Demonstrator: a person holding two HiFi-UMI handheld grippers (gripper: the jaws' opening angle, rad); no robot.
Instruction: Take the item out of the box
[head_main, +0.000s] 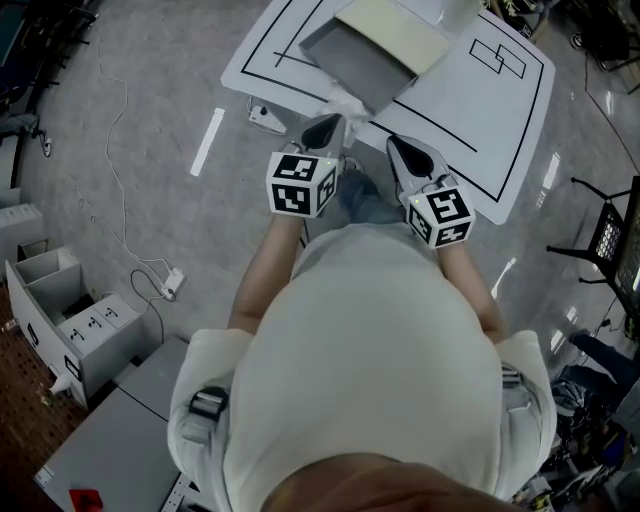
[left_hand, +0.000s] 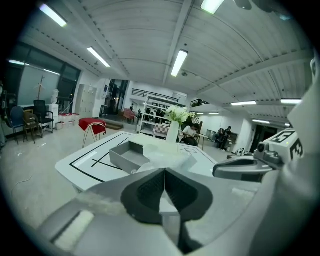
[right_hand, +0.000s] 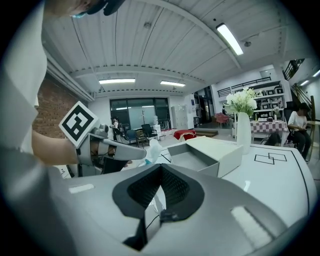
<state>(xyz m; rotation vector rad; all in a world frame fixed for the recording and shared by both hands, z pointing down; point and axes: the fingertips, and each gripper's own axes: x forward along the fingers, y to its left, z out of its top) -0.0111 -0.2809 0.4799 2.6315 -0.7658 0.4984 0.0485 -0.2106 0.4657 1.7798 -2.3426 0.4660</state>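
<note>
Thin white bag (head_main: 347, 102) being pinched at near edge by left claw (head_main: 325, 125), shut on it. Bag lying just off near end of open box (head_main: 350, 60), over worktop (head_main: 470, 110) edge. Right claw (head_main: 400, 148) shut, empty, just right of bag. Pull toward near side being judged next.

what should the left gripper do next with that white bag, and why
Probably set the white bag down on the bare table and open. The left gripper looks shut on the bag's edge, and the right gripper view shows the bag hanging apart from the grey box, so it seems out.
</note>
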